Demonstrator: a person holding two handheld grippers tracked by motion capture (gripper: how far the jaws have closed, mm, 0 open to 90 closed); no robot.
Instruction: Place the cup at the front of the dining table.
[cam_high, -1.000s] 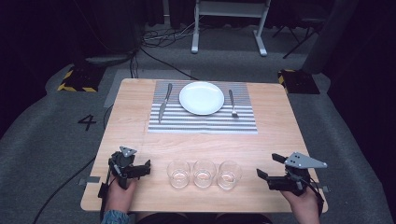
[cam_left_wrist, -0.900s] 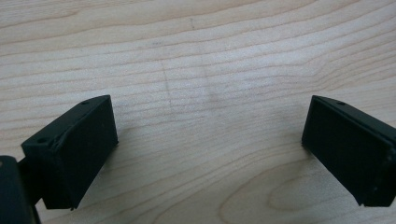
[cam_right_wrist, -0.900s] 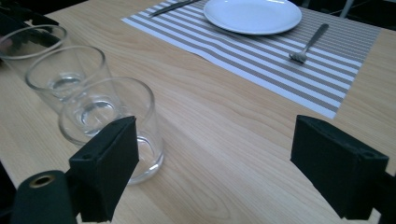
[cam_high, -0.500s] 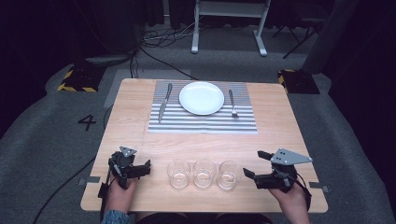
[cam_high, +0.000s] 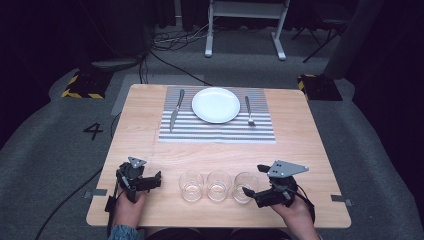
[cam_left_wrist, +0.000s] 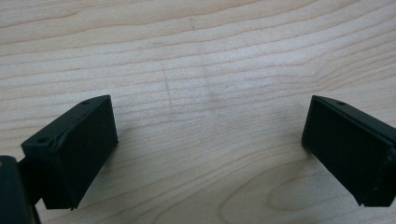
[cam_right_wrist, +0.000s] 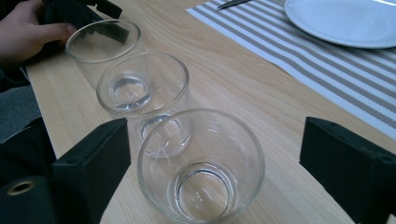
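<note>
Three clear, empty glasses stand in a row near the table's front edge: the left glass (cam_high: 191, 186), the middle glass (cam_high: 218, 185) and the right glass (cam_high: 245, 186). My right gripper (cam_high: 252, 195) is open, and its jaws stand on either side of the right glass (cam_right_wrist: 201, 163) without touching it. The middle glass (cam_right_wrist: 142, 88) and left glass (cam_right_wrist: 102, 42) line up behind it. At the front left, my left gripper (cam_high: 156, 181) rests low over the table. In its own view the left gripper (cam_left_wrist: 210, 126) is open over bare wood (cam_left_wrist: 201, 56).
A striped placemat (cam_high: 215, 131) lies at the far middle of the wooden table (cam_high: 310, 145). It carries a white plate (cam_high: 216, 105), a knife (cam_high: 176, 107) to the left and a fork (cam_high: 249, 111) to the right. A hand (cam_right_wrist: 28, 32) holds the other gripper beyond the glasses.
My right gripper has moved left along the front edge until its open jaws flank the right glass. The left gripper has stayed where it was.
</note>
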